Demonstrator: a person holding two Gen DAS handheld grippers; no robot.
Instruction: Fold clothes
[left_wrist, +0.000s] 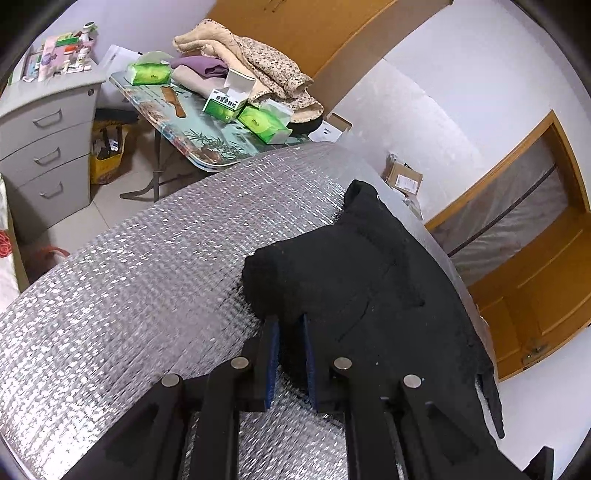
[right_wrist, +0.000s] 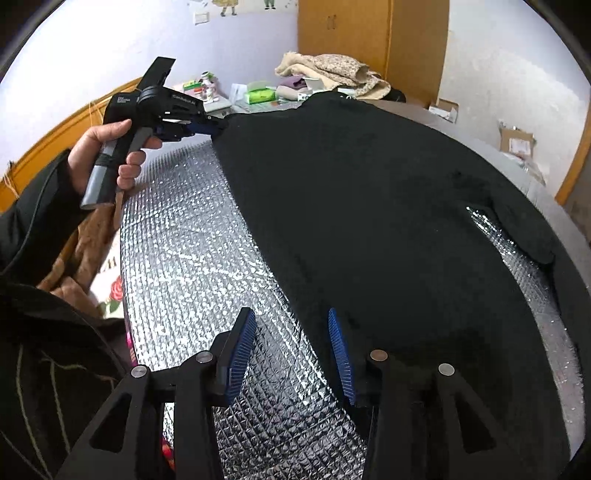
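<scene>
- The black garment (right_wrist: 369, 221) lies spread on the silver quilted mat (right_wrist: 192, 258), one edge running down the mat; a flap is turned back at its far right side, baring some mat there; it looks thick, matte and limp — I judge it soft, fairly heavy for cloth, not slippery, nothing fragile; best taken at edges and corners, where a single layer can be pinched.
- The left gripper (left_wrist: 290, 325) has its jaws drawn close on a corner of the cloth, a bunched fold between the blue pads; the right gripper (right_wrist: 291, 339) stands apart over the near hem, one finger (right_wrist: 341, 354) on the cloth, nothing clamped.
- The right wrist view shows the whole spread and the person's hand (right_wrist: 110, 155) on the left tool; the left wrist view shows only the pinch itself — and the cluttered side table (left_wrist: 207, 147) beyond.
</scene>
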